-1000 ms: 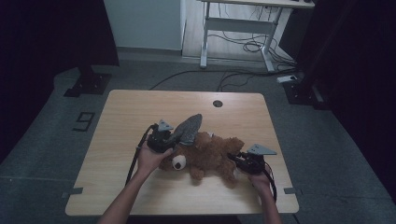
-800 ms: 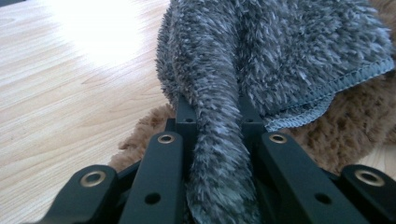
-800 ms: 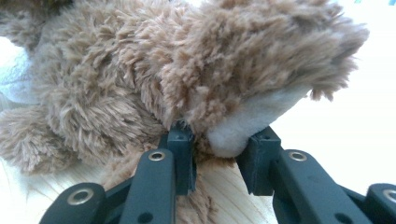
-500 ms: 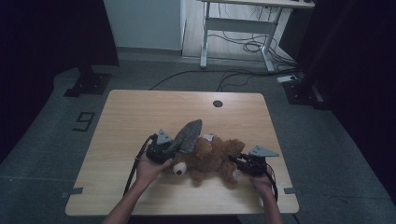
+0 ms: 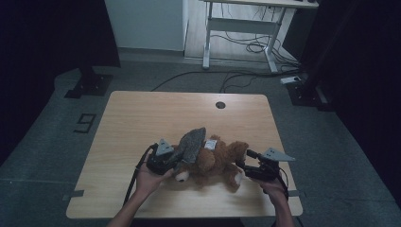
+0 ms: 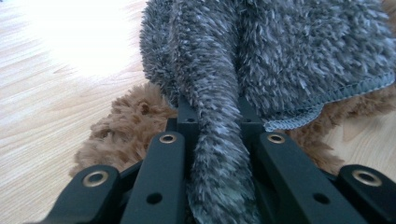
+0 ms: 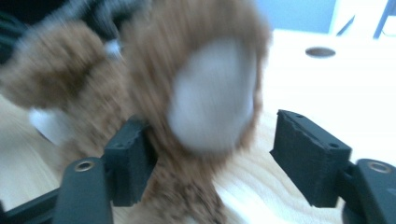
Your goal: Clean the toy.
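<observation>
While cloth-pinched, bear (image 5: pixel 215 161) near table (image 5: pixel 142 118) edge

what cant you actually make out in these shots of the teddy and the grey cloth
- Teddy bear: body partly covered by the grey cloth in the high view.
- Bear's foot: motion-blurred in the right gripper view.
- White tag: print too small.
- Left gripper: cloth hides the fingers' inner faces.

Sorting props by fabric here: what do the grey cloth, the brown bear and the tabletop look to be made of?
Grey cloth: fluffy microfibre-like pile, with a stitched hem along its edge. Brown bear: shaggy plush, with a pale smooth paw pad. Tabletop: light wood or wood-look laminate, matte, with visible grain lines.
</observation>
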A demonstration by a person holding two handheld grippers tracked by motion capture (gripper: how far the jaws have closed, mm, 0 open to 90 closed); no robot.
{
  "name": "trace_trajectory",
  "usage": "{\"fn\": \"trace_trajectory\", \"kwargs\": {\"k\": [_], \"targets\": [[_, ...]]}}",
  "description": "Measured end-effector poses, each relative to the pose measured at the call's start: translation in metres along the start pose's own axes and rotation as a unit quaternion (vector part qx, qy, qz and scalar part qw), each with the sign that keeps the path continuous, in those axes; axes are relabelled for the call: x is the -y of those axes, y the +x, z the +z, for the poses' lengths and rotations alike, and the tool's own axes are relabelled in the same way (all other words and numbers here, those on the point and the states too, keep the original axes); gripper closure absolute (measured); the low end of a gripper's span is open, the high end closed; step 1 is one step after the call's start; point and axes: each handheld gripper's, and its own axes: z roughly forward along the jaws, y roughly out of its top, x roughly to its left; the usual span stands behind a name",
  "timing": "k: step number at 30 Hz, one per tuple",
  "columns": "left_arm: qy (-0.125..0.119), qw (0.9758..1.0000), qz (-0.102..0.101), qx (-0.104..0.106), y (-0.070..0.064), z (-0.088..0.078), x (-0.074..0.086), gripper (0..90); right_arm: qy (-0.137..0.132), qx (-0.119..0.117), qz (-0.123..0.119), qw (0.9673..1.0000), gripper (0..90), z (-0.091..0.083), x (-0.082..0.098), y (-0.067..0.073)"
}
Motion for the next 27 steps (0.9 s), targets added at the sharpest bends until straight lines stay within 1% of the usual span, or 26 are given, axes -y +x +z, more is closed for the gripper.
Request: {"fn": "trace_trajectory", "kwargs": {"k": [1, 4, 6, 8, 10, 11, 14, 16, 18, 20, 21, 23, 24, 25, 27], "targets": [[-0.001, 1.0000, 0.000, 0.001, -0.001, 0.000, 0.001, 77.9, -0.006, -0.005, 0.001, 1.0000, 28.1, -0.003, -0.004, 0.001], [-0.004, 1.0000, 0.000, 0.006, -0.002, -0.002, 0.003, 77.9, -0.019, -0.004, 0.000, 0.9998, 25.8, -0.010, -0.021, 0.002], [-0.006, 0.9999, 0.000, 0.009, -0.003, -0.004, 0.004, 77.9, -0.020, 0.001, -0.006, 0.9998, 25.2, -0.012, -0.034, 0.004], [-0.008, 0.9999, -0.002, 0.013, -0.004, -0.006, 0.006, 77.8, -0.013, -0.003, -0.014, 0.9998, 25.1, -0.008, -0.044, 0.006], [-0.010, 0.9998, -0.001, 0.016, -0.005, -0.008, 0.008, 77.7, 0.003, -0.011, -0.019, 0.9998, 24.3, 0.000, -0.049, 0.007], [-0.011, 0.9998, -0.001, 0.017, -0.006, -0.010, 0.009, 77.8, 0.015, -0.020, -0.018, 0.9995, 23.9, 0.007, -0.050, 0.008], [-0.012, 0.9997, 0.000, 0.023, -0.009, -0.014, 0.013, 77.6, 0.042, -0.037, -0.022, 0.9982, 22.3, 0.023, -0.045, 0.014], [-0.013, 0.9996, 0.002, 0.027, -0.010, -0.017, 0.016, 77.5, 0.054, -0.052, -0.016, 0.9970, 21.8, 0.031, -0.036, 0.018], [-0.012, 0.9994, 0.002, 0.032, -0.012, -0.020, 0.019, 77.4, 0.066, -0.063, -0.015, 0.9958, 21.3, 0.035, -0.027, 0.022], [-0.010, 0.9991, 0.002, 0.040, -0.013, -0.022, 0.021, 77.3, 0.073, -0.083, -0.003, 0.9939, 21.2, 0.038, -0.016, 0.025], [-0.010, 0.9991, 0.002, 0.042, -0.014, -0.023, 0.022, 77.3, 0.078, -0.089, -0.004, 0.9930, 20.8, 0.038, -0.013, 0.027], [-0.010, 0.9989, 0.005, 0.045, -0.016, -0.025, 0.024, 77.2, 0.107, -0.094, -0.024, 0.9895, 20.5, 0.040, -0.003, 0.033], [-0.011, 0.9988, 0.004, 0.047, -0.017, -0.026, 0.025, 77.2, 0.113, -0.095, -0.025, 0.9887, 21.0, 0.042, 0.000, 0.034], [-0.013, 0.9988, 0.005, 0.047, -0.018, -0.026, 0.026, 77.2, 0.117, -0.098, -0.021, 0.9881, 22.7, 0.043, 0.005, 0.036], [-0.014, 0.9988, 0.005, 0.048, -0.019, -0.028, 0.028, 77.1, 0.118, -0.107, -0.012, 0.9871, 31.8, 0.046, 0.011, 0.037]]}}
